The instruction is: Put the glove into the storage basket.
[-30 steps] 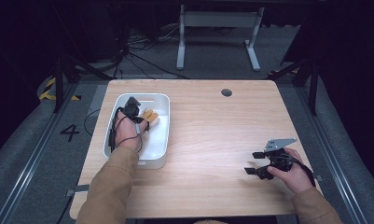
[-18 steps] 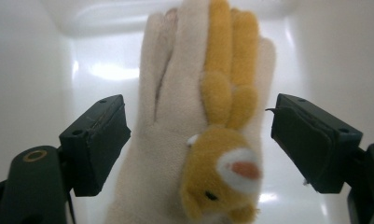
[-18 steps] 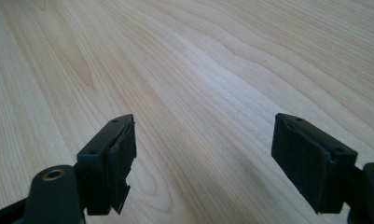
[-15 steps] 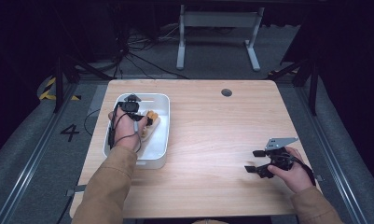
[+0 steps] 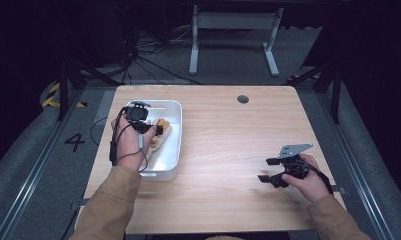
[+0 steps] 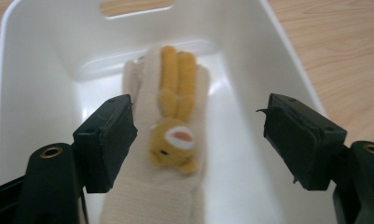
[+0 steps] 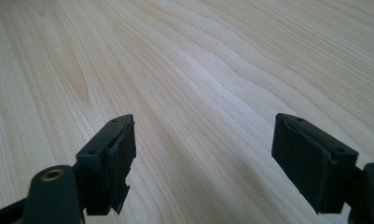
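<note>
Step in hand: release of the sock (image 6: 166, 154) into the bin (image 5: 172, 150). The sock is beige with an orange animal figure on it, and lies lengthwise on the bin floor, toe end toward the far wall with the handle slot. The bin sits on the left part of the surface (image 5: 228, 145).

Left tool (image 6: 198, 135): jaws have just been opening and stand wide apart. Sock lies below and between them, pads clear of it on both sides, nothing gripped. In the high view the left tool (image 5: 155, 129) hovers over the bin, pointing down into it.

Right tool (image 7: 203, 158): jaws apart, nothing between them, bare wood beneath. In the high view the right tool (image 5: 270, 170) rests low over the right part of the surface, well apart from the bin.

Judgement: the placing looks done; the sock is fully inside the walls, no part draped over the rim.

Next move calls for: lift the left tool straight up clear of the bin rim before any sideways travel, jaws kept apart so the fabric does not snag on a pad. No further item is visible on the surface.
</note>
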Available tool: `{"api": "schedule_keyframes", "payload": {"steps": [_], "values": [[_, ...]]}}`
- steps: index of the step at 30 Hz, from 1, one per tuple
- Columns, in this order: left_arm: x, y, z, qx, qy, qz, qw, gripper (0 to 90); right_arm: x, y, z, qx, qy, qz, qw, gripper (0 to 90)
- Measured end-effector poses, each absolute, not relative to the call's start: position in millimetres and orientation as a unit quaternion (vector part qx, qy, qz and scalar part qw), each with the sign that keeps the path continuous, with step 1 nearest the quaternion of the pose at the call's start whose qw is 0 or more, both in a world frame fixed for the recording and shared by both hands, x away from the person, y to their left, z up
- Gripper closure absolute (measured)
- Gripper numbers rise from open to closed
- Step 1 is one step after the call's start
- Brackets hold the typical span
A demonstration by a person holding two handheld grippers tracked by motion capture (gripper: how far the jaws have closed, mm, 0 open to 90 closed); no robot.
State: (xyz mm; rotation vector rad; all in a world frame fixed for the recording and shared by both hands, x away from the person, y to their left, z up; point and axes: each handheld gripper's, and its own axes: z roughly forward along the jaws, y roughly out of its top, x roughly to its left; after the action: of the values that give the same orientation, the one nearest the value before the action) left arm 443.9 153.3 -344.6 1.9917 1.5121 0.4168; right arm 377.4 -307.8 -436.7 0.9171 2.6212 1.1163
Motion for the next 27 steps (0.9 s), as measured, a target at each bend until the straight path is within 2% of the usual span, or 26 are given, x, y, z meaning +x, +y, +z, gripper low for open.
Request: {"api": "schedule_keyframes", "payload": {"steps": [13, 27], "values": [[401, 111, -322, 0.804, 0.465, 0.136, 0.346, 25.3, 377, -314, -438, 0.304, 0.873, 0.372, 0.086, 21.9], [375, 71, -327, 0.838, 0.353, 0.099, 0.403, 23.8, 374, -328, -440, 0.304, 0.871, 0.372, 0.098, 23.1]]}}
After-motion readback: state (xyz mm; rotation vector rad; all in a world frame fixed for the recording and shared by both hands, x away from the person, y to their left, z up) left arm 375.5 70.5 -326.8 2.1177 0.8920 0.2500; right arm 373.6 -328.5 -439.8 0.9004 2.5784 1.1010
